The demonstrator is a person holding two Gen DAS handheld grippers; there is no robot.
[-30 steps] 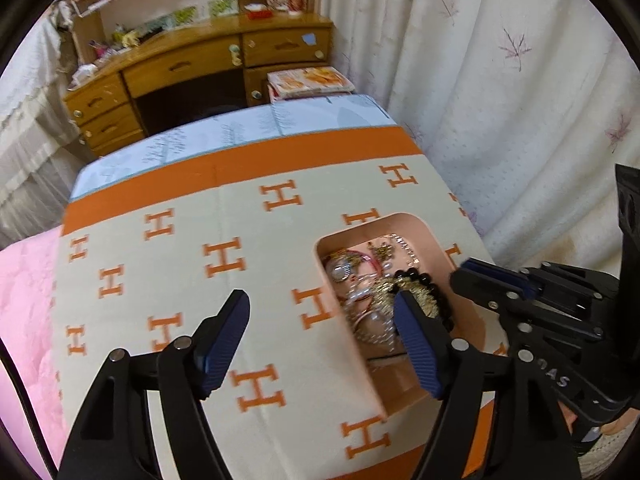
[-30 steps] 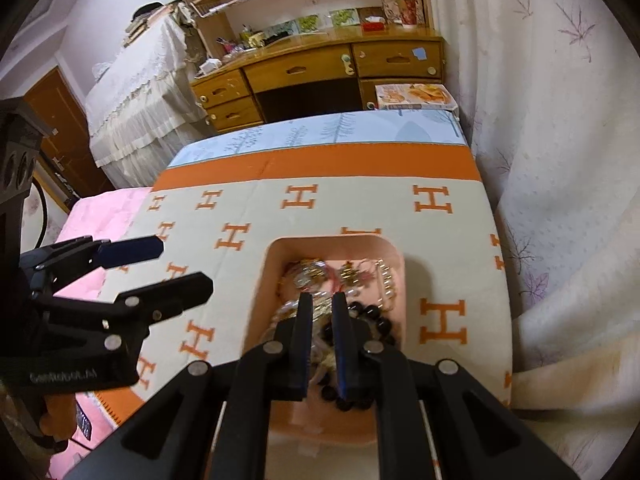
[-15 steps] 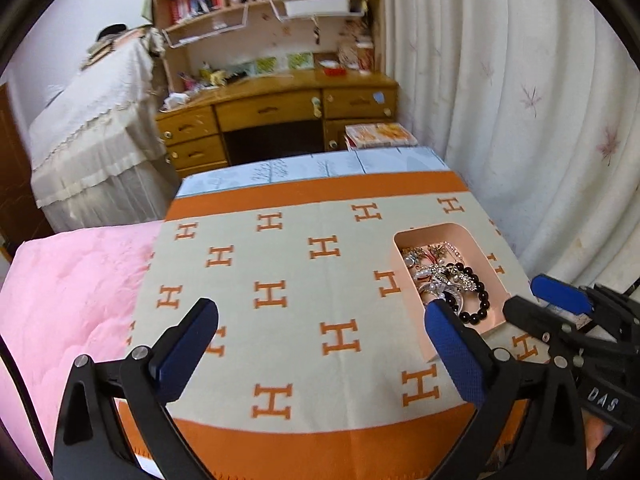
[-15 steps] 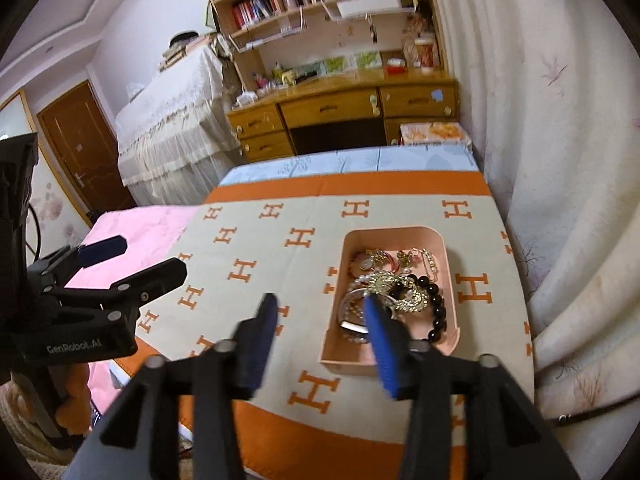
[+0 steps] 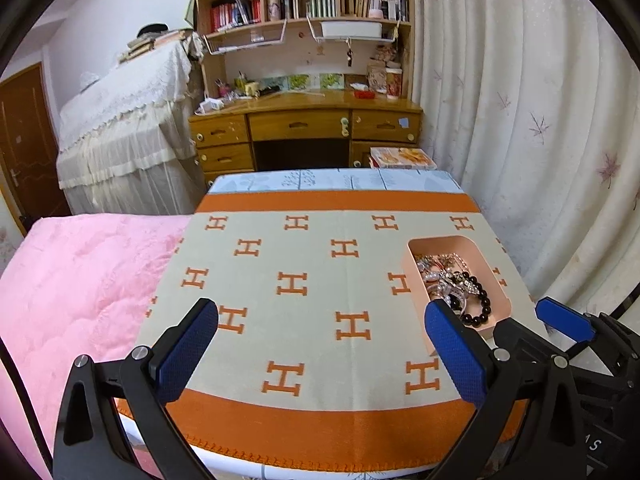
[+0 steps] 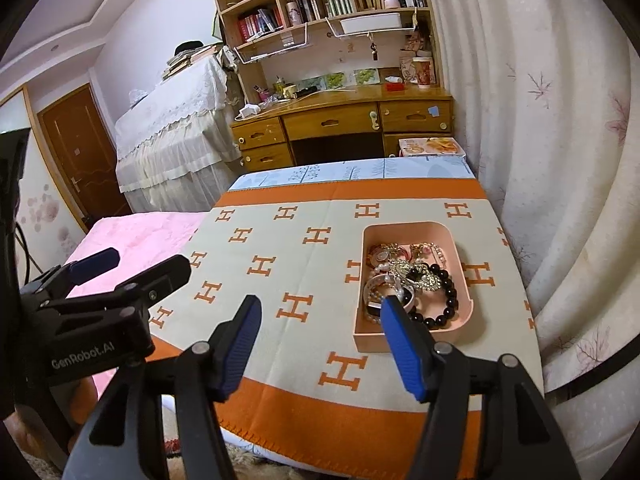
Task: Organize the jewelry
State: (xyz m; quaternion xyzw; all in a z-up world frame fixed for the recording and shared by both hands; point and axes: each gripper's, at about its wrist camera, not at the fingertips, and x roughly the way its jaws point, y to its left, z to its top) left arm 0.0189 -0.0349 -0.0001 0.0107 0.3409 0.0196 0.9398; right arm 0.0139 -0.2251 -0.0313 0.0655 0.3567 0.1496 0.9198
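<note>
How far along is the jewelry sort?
Done: every piece in view, including the black bead bracelet, sits in the pink tray; none lies loose on the H-pattern blanket. In hand: nothing; left gripper and right gripper are both open, empty and short of the tray. Left: the pieces lie in one tangled heap, so any separating is undone.
</note>
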